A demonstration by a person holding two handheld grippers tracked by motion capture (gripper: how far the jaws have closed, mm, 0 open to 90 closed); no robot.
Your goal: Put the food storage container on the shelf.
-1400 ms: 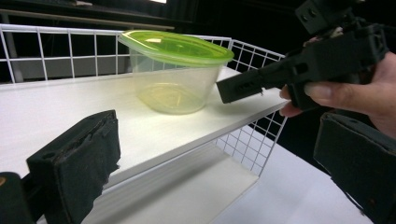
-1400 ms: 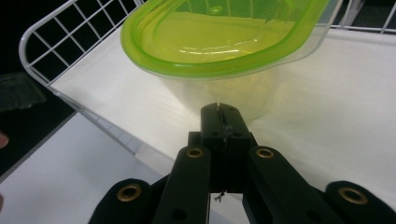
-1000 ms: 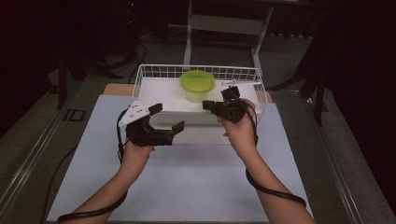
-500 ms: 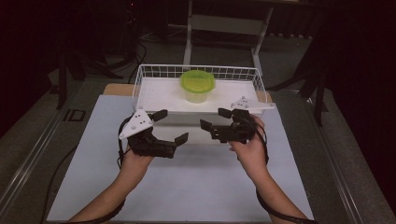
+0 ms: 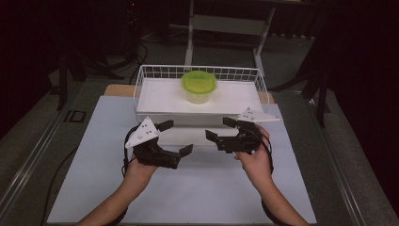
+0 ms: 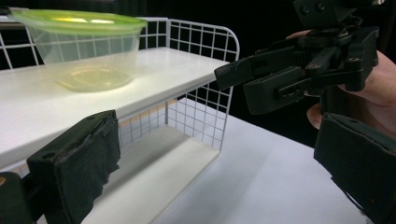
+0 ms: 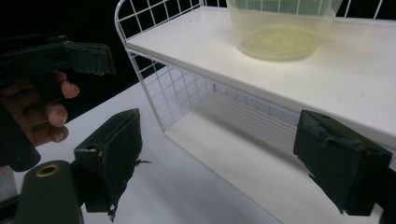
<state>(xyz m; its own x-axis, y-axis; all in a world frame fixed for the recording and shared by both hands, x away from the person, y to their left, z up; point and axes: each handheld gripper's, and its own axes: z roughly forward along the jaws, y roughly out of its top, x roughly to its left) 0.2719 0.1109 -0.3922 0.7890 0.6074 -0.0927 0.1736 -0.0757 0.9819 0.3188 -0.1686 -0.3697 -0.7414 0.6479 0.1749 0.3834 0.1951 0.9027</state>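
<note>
Where the dark floor gives way at centre, a flat white table [image 5: 99,188] with a matt, smooth top carries every item listed. Beyond its far edge stands a pale metal frame [image 5: 226,23] with two upright legs, dim against the black background.

Rack: a white wire rack [image 5: 141,89], rectangular, at the far middle of the table. Its walls are a thin square-grid mesh with rounded top corners. The gripper views show what the high view hides: a solid white upper shelf [image 6: 42,102] and a lower white shelf [image 7: 243,154] beneath it, open toward the near side.

Container: a translucent round plastic container [image 5: 199,92], tapering downward, capped by a glossy lime-green lid [image 5: 199,81]. It stands on the upper shelf at its far middle, well apart from both grippers. The left gripper view shows the lid's thin overhanging rim; the right gripper view shows the clear, ridged base.

Left gripper [image 5: 175,138]: black, angular, topped by a grey three-cornered plate, held in the left hand [image 5: 139,169] above the table, near the rack's near-left front. Jaws spread wide, nothing between them; worn, fuzzy dark pads [image 6: 88,163] face inward.

Right gripper [image 5: 220,129]: same make, held in the right hand [image 5: 254,160] just near of the rack's right front. Jaws wide apart and empty; one pad [image 7: 116,149] is frayed at its lower edge.

The grippers face each other, apart. A black cable [image 5: 126,155] loops at the left wrist.
</note>
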